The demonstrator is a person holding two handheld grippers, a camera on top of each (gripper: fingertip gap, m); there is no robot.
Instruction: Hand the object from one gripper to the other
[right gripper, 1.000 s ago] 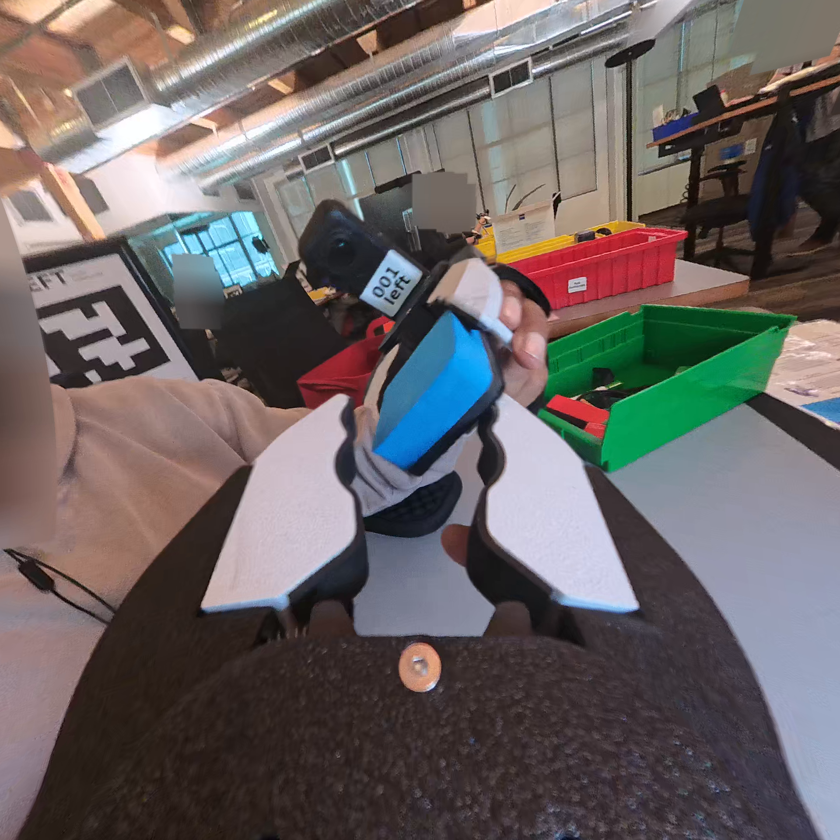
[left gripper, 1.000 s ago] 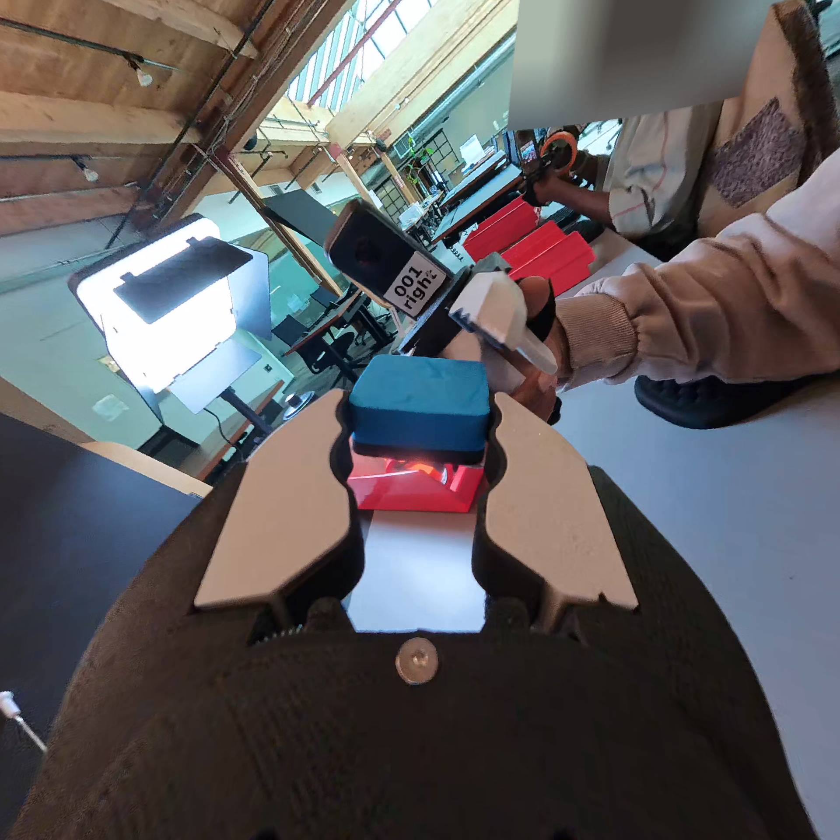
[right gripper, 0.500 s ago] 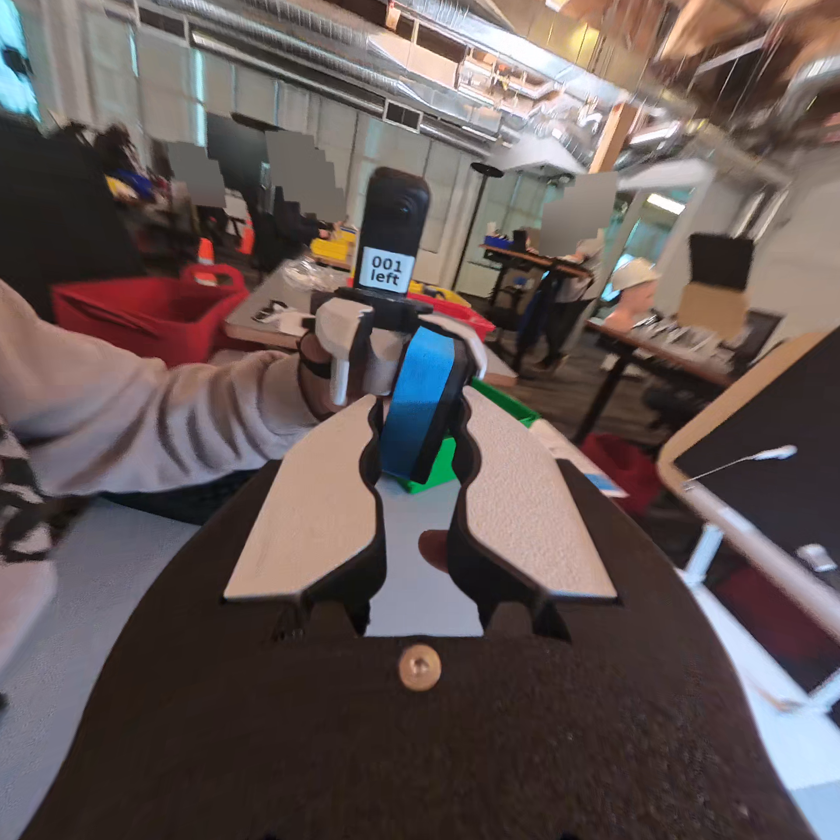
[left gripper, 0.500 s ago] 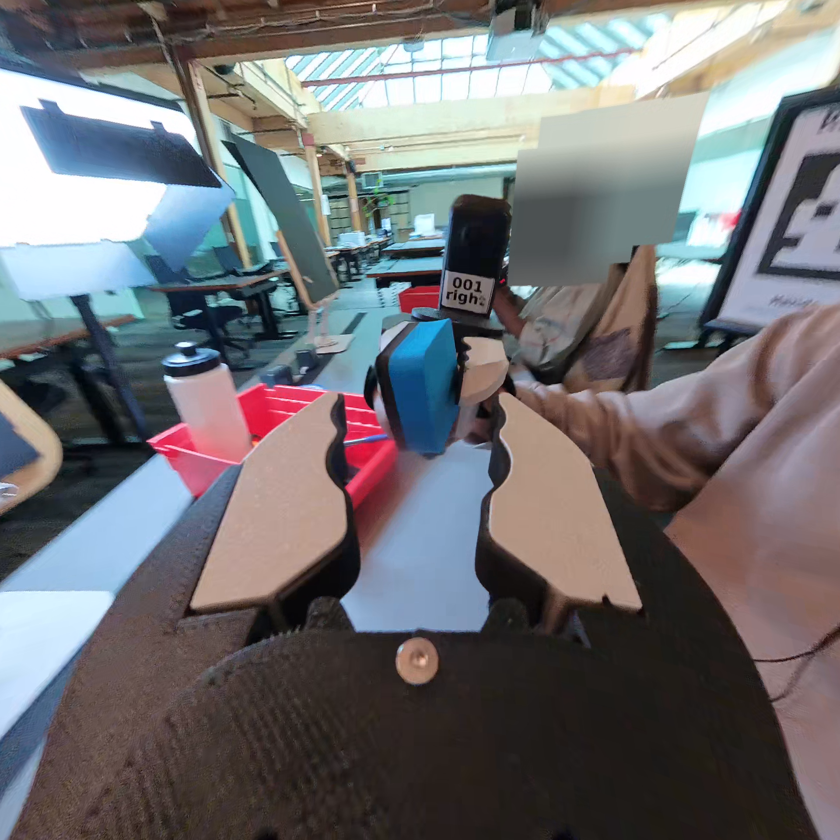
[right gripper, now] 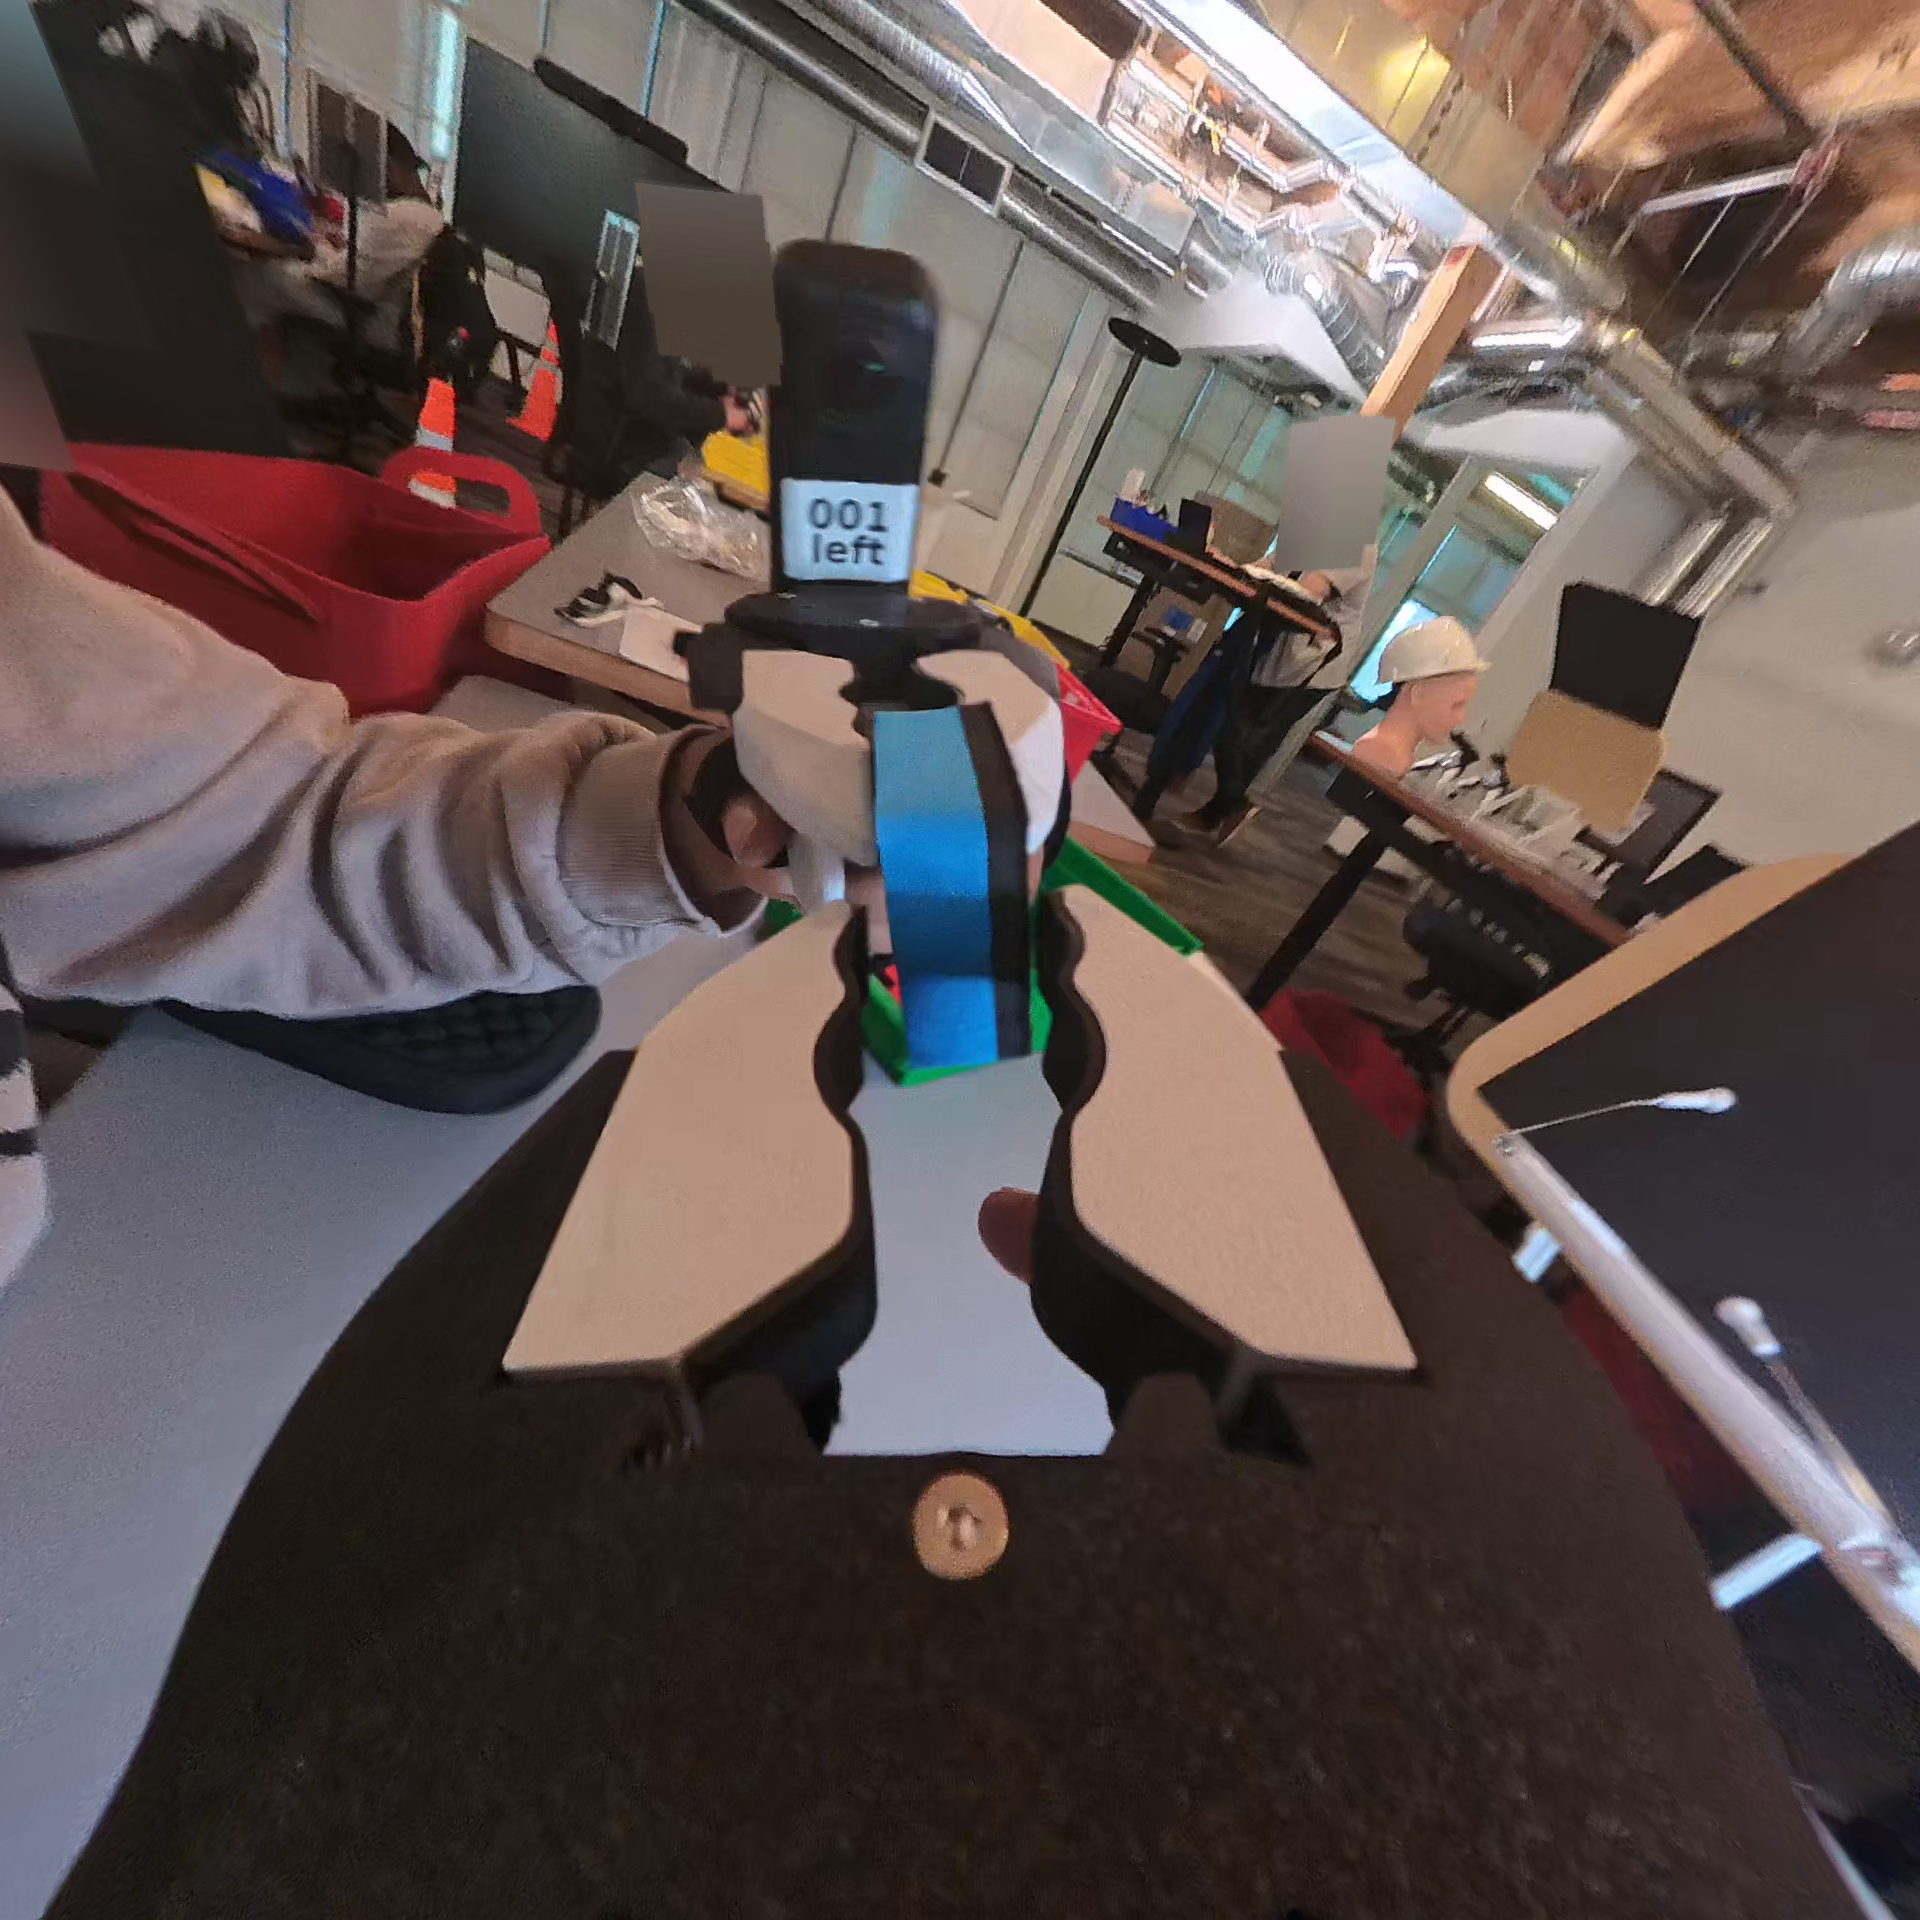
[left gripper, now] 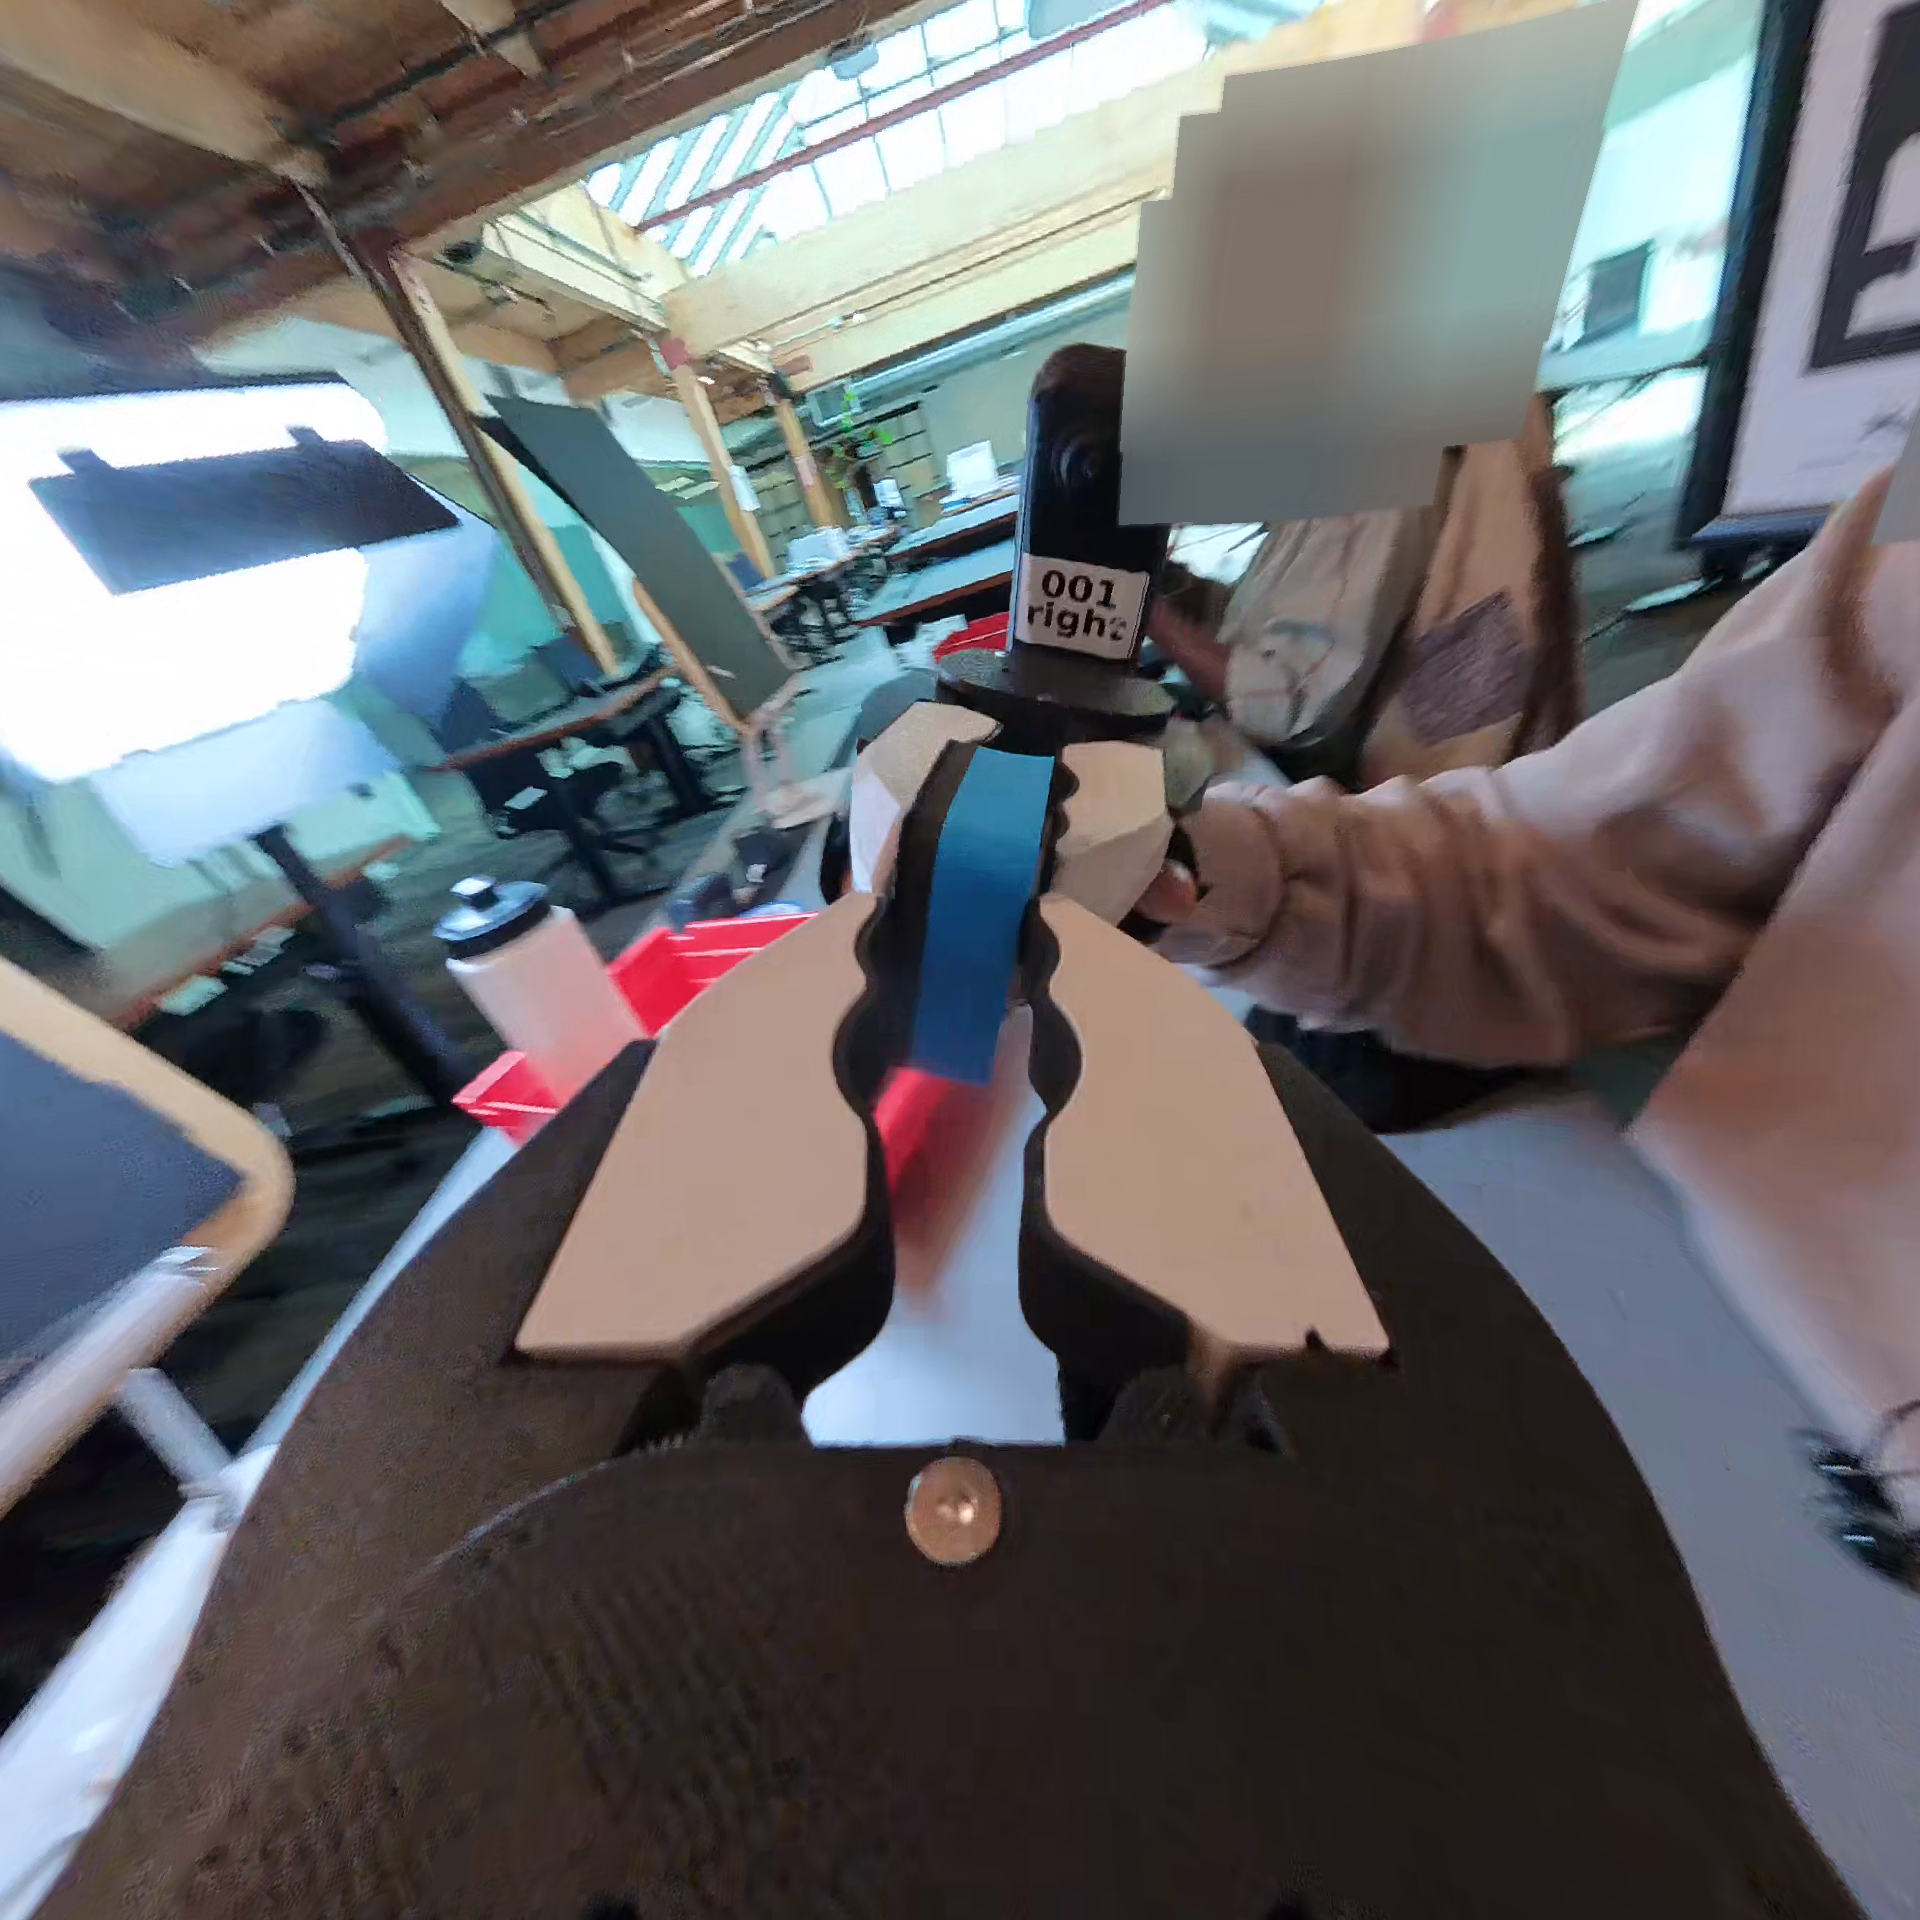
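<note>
A blue block with a black side [left gripper: 982, 852] stands on edge in the air between both grippers, which face each other. In the left wrist view my left gripper [left gripper: 951, 920] is shut on its near end. The right gripper's white fingers [left gripper: 1107, 821] clamp its far end. In the right wrist view the block [right gripper: 930, 831] sits between my right gripper's [right gripper: 948, 914] narrowed fingers, with a thin gap on the left side. The left gripper's white fingers [right gripper: 800, 748] grip it beyond. Sleeved hands hold both tools.
Below is a grey table [right gripper: 208, 1247]. A red bin [left gripper: 727, 956] and a white bottle with a black cap [left gripper: 530, 987] stand left of the left gripper. A green bin [right gripper: 1101, 894] lies behind the block. A dark wood-edged board [right gripper: 1714, 1091] stands at the right. Only a small space, under 4 cm, lies between the two pairs of fingers.
One second ago the left gripper held the block alone. Half a second ago the right gripper held it with the left open. Now the left fingers have closed on it again.
</note>
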